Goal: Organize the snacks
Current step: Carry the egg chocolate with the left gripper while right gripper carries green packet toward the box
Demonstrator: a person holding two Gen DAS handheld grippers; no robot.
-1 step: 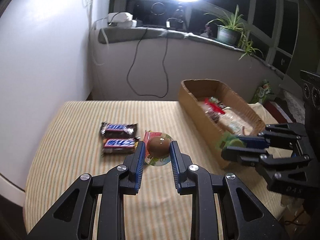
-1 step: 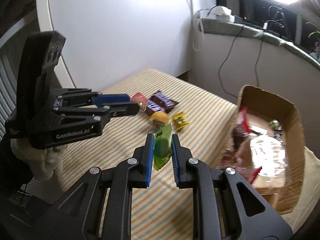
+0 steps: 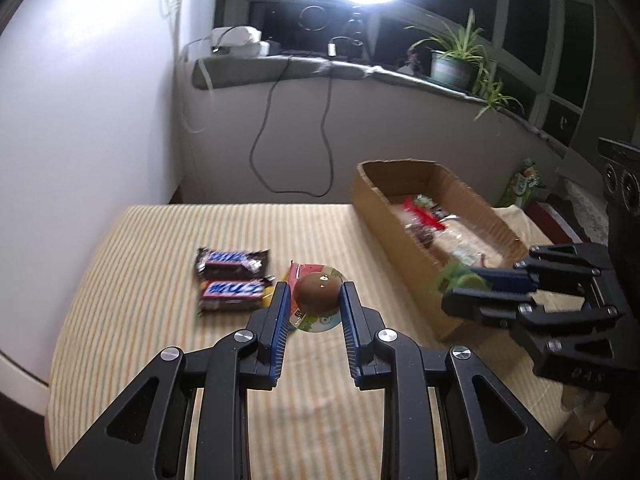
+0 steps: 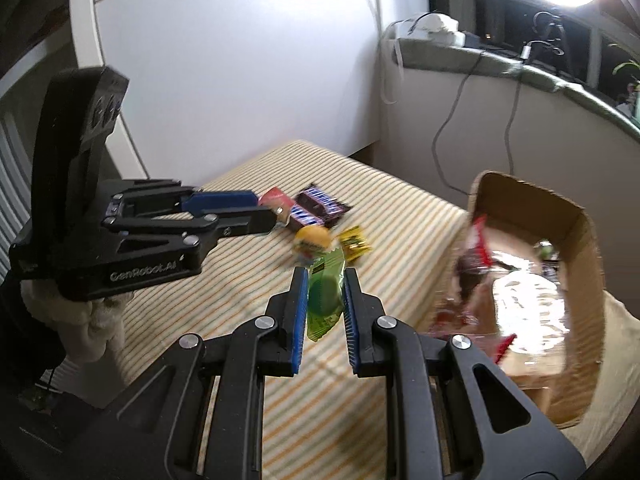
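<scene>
My right gripper (image 4: 325, 276) is shut on a green snack packet (image 4: 325, 302) and holds it in the air, left of the open cardboard box (image 4: 532, 216). In the left wrist view the right gripper (image 3: 460, 290) and green packet (image 3: 460, 276) hang by the near end of the box (image 3: 372, 196). My left gripper (image 3: 314, 290) hovers with its jaws nearly together and nothing between them. A round domed snack (image 3: 318, 296) lies on the cloth just past its tips. Two dark chocolate bars (image 3: 234, 276) lie left of it. From the right wrist view, the left gripper (image 4: 266, 210) points at the bars (image 4: 320, 204).
Several wrapped snacks (image 3: 424, 220) fill the box. A red packet (image 4: 276, 198) and a small yellow packet (image 4: 354, 242) lie by the round snack (image 4: 312, 240). The striped cloth (image 3: 160, 280) covers the table. A white wall stands left; a sill with cables and a plant (image 3: 452, 60) stands behind.
</scene>
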